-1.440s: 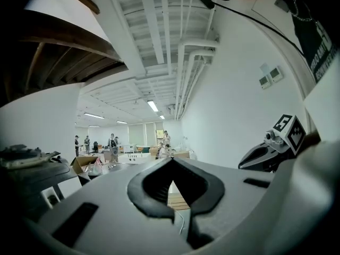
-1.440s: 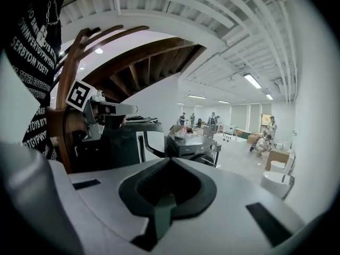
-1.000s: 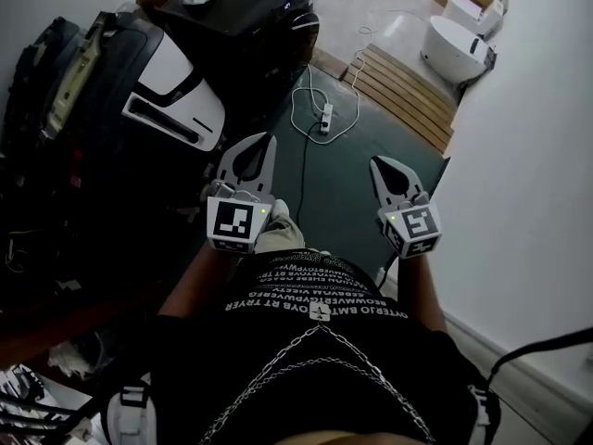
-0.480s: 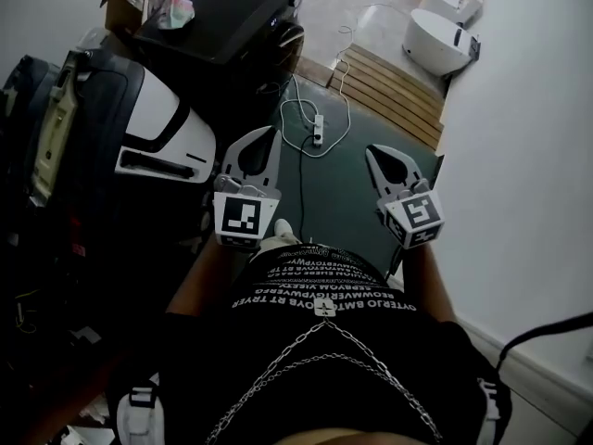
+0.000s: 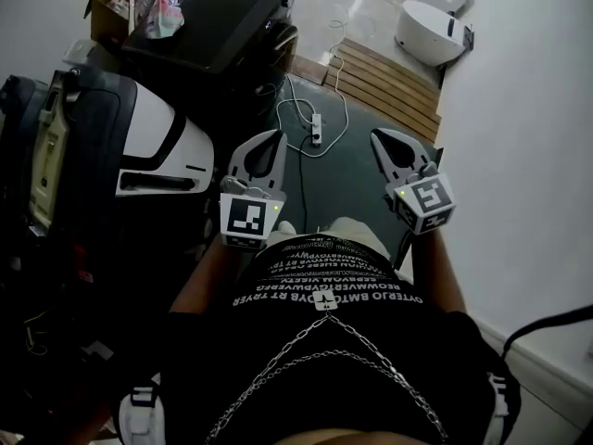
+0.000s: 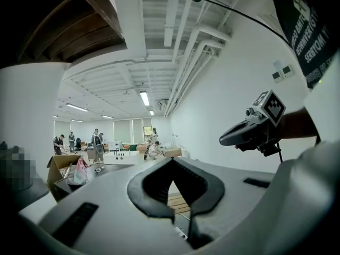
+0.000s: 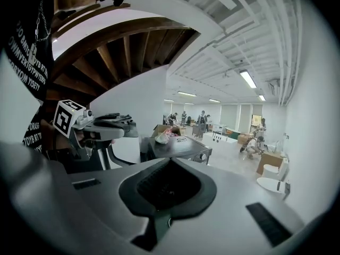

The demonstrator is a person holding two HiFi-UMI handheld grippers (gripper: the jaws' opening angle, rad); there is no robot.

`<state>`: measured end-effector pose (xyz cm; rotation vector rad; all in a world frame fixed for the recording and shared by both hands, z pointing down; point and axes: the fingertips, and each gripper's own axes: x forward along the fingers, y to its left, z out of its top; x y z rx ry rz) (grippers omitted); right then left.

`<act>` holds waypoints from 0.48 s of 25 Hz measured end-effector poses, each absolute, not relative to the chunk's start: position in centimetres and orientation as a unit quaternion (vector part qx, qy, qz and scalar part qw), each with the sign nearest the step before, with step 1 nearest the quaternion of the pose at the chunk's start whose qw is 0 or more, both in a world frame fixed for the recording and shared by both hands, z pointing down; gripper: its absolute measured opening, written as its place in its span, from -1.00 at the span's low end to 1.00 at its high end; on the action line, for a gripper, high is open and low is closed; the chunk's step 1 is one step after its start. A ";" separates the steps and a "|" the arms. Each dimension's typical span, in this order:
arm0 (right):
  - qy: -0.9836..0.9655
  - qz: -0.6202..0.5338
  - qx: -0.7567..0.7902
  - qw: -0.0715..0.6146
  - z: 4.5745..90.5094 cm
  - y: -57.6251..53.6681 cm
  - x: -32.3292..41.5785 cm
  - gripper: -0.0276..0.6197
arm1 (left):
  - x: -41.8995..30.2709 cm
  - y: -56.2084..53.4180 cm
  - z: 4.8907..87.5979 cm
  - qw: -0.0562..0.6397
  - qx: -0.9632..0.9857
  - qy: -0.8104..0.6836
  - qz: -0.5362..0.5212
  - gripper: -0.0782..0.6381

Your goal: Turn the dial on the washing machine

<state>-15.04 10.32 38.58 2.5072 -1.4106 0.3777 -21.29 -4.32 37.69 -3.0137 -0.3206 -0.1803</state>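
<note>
Ahead, a power strip (image 5: pixel 316 130) — wooden slats (image 5: pixel 389 86) beyond.

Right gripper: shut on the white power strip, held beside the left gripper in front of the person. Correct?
Not quite: the right gripper is shut but empty. The head view shows the white power strip lying on the floor ahead. It is beside the left gripper.

Power strip (image 5: pixel 316 129) lies on the floor. Washing machine (image 5: pixel 222 17) stands beyond-left of it and slatted boards (image 5: pixel 389 86) beyond-right, with my left gripper (image 5: pixel 271 142) left and right gripper (image 5: pixel 382 140) right.
</note>
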 end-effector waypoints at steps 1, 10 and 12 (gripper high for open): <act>-0.480 0.131 0.859 0.119 38.7 10.5 -14.4 -0.92 | -20.7 -4.4 37.9 0.052 -0.991 -0.107 -0.061 -0.76; -0.487 0.162 0.856 0.070 41.0 11.9 -7.0 -0.92 | -13.6 -5.6 37.5 0.061 -0.992 -0.067 -0.086 -0.76; -0.492 0.164 0.853 0.059 41.0 12.2 -4.6 -0.92 | -11.8 -5.7 37.4 0.076 -0.992 -0.056 -0.088 -0.76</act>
